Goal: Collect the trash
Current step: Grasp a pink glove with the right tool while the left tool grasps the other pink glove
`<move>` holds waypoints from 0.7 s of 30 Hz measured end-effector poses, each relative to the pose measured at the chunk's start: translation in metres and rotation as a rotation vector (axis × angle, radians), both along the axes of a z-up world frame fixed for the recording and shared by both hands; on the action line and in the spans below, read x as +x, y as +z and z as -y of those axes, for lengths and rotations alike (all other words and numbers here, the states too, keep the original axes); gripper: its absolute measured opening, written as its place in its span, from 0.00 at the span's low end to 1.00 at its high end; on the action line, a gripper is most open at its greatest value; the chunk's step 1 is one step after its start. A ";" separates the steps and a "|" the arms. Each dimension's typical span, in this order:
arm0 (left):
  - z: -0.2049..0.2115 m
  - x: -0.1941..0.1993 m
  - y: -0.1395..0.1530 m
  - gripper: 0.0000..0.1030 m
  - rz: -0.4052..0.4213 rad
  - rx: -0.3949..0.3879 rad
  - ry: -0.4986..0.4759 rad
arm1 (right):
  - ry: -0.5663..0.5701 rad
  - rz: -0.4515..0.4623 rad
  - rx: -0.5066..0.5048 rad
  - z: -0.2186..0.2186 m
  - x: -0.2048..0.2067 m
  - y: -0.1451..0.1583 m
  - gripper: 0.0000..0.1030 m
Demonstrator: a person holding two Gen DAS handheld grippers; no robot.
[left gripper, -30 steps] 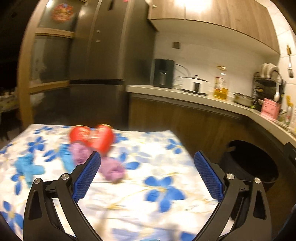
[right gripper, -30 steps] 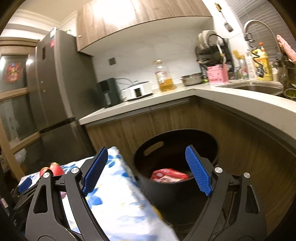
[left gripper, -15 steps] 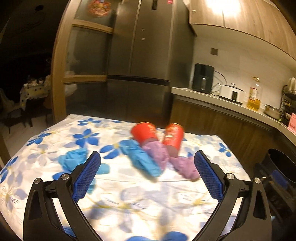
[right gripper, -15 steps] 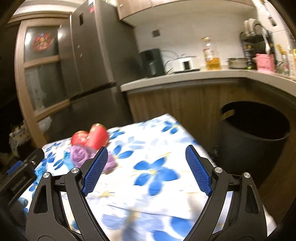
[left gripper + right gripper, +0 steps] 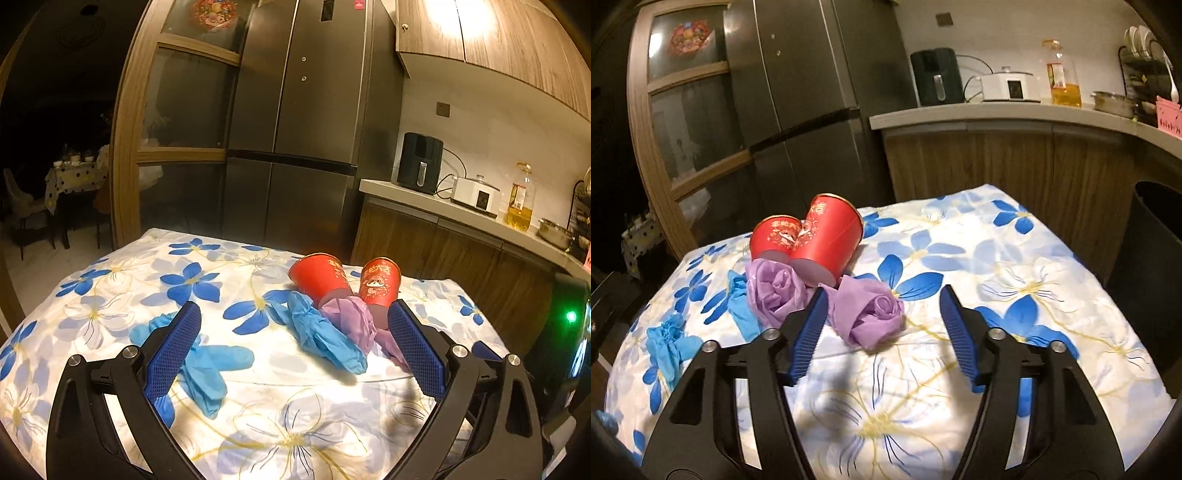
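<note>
Kitchen cabinets and a tall grey fridge (image 5: 295,122) stand behind the table, which wears a white cloth with blue flowers (image 5: 1015,295). On it you have two red paper cups (image 5: 827,240) lying on their sides and touching, two crumpled purple gloves (image 5: 871,314) just in front of them, and blue gloves (image 5: 325,336) to their left. Your right gripper (image 5: 882,332) hovers just above the cloth with its jaws closing, and nothing is pinched yet; the nearer purple glove sits just ahead of its left pad. Your left gripper (image 5: 295,354) is spread wide and empty. A black bin (image 5: 1152,277) stands beside the table's right edge.
</note>
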State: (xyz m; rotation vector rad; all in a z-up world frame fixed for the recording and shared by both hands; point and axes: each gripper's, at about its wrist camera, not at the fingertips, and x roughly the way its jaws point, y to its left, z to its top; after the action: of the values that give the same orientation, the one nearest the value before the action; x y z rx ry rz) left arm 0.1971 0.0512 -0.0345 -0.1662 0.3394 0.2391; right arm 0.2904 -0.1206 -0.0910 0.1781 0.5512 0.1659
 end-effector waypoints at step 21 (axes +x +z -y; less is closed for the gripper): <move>0.032 0.082 -0.019 0.65 -0.118 0.010 -0.100 | 0.031 0.019 0.072 0.031 -0.022 0.007 0.03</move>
State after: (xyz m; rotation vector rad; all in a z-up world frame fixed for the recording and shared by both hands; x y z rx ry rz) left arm 0.2789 0.0194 -0.0531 -0.1254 0.4629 0.1517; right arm 0.2686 -0.1520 -0.0839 0.2382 0.5291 0.2180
